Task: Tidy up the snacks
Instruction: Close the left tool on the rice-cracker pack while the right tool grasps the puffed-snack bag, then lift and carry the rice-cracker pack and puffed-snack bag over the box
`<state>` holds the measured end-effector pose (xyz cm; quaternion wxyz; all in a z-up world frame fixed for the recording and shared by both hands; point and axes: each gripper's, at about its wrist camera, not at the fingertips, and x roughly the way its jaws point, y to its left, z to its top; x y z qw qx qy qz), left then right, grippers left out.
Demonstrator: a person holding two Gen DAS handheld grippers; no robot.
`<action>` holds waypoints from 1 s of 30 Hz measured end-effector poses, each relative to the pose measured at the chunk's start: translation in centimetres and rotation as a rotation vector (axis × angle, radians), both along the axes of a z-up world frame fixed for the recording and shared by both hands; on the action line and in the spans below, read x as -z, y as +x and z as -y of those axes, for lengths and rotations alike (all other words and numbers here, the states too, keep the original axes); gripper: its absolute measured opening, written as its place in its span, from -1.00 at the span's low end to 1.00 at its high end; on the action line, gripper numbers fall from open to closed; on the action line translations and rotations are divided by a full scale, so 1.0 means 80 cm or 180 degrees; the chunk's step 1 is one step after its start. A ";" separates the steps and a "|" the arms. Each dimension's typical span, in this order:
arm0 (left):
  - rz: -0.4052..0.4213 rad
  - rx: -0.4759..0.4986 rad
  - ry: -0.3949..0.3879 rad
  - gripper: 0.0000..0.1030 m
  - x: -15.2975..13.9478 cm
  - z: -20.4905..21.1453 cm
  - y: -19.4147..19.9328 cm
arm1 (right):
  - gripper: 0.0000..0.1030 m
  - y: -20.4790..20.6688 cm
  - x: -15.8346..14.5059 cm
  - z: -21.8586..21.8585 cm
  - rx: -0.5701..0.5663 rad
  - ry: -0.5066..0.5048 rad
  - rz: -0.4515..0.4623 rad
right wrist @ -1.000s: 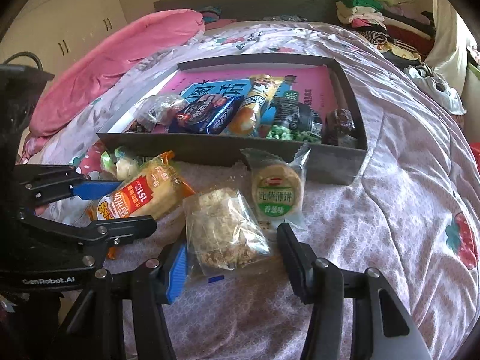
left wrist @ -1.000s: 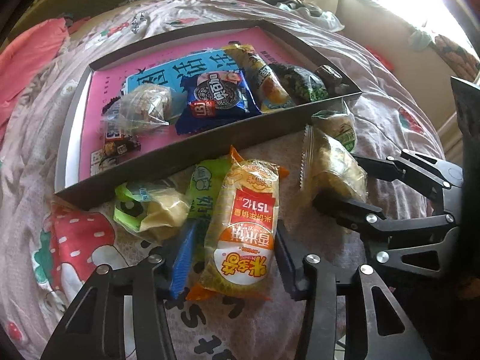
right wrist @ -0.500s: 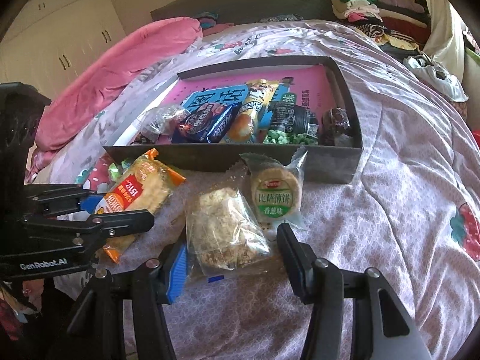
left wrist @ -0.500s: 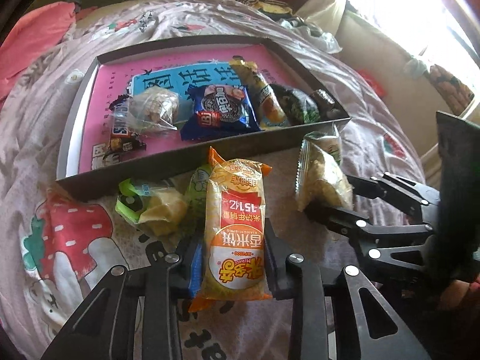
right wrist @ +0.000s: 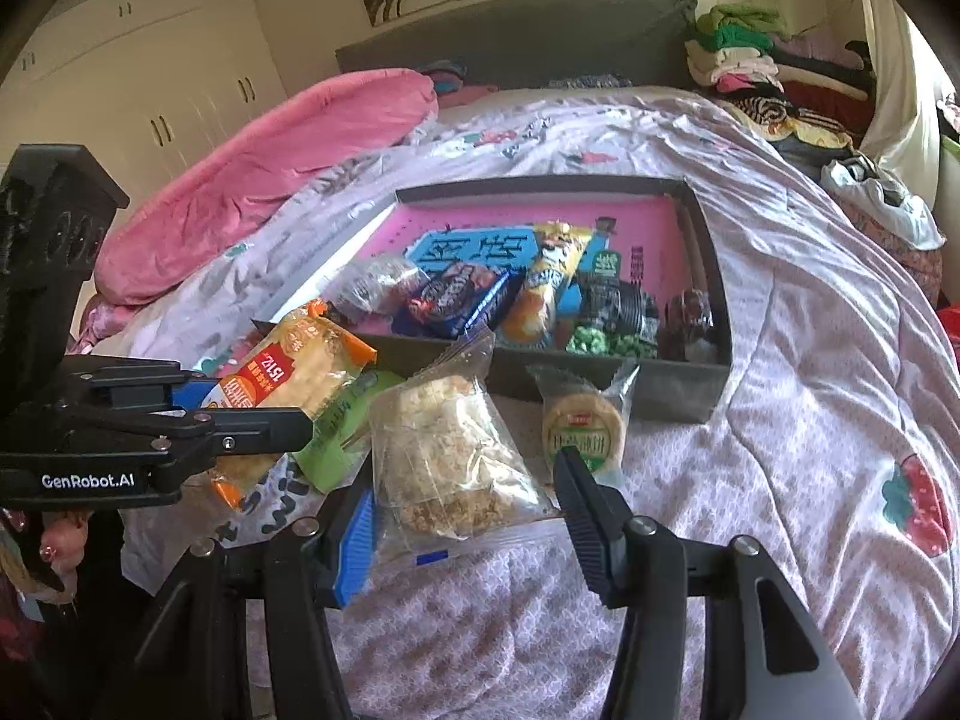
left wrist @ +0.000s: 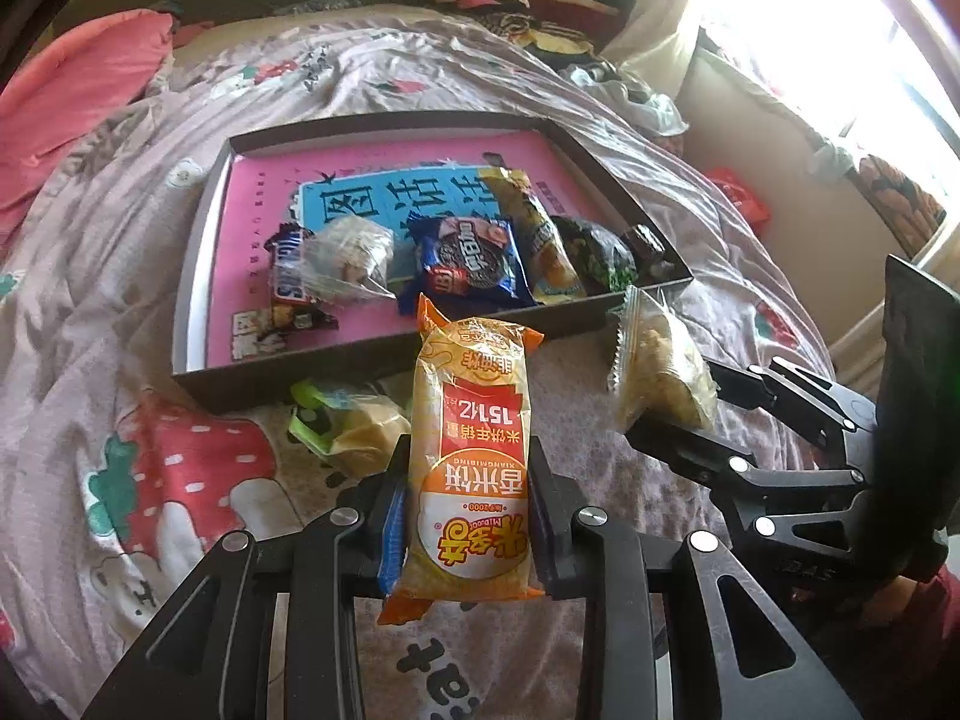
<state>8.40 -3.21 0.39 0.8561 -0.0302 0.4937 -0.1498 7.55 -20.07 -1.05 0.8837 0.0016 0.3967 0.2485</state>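
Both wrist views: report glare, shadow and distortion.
Left wrist view: window upper right blown out white; dark vignette at the left corners; tray edges bowed by fisheye. Right wrist view: even, softer light; black corners; wardrobe lines curve.

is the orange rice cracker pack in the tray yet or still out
Out. The orange rice cracker pack is clamped in the left tongs, on the near side of the dark shallow tray's front wall.

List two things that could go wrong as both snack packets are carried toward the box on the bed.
1. The left tool pinches the orange packet near its lower end, so the long top could sag and catch the box wall.
2. The right tool holds a clear packet of crumbly cake; squeezing may crush it.
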 end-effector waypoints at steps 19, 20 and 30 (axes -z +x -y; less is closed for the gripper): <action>0.0107 -0.0119 -0.0028 -0.35 -0.019 -0.017 -0.002 | 0.07 -0.007 -0.018 0.009 0.0034 0.0143 0.0192; 0.0112 -0.0126 -0.0028 -0.35 -0.020 -0.018 -0.003 | 0.07 -0.008 -0.019 0.011 0.0045 0.0154 0.0208; 0.0227 -0.0304 -0.0091 -0.34 -0.034 -0.035 -0.002 | 0.07 -0.006 -0.027 0.022 0.0165 0.0205 0.0302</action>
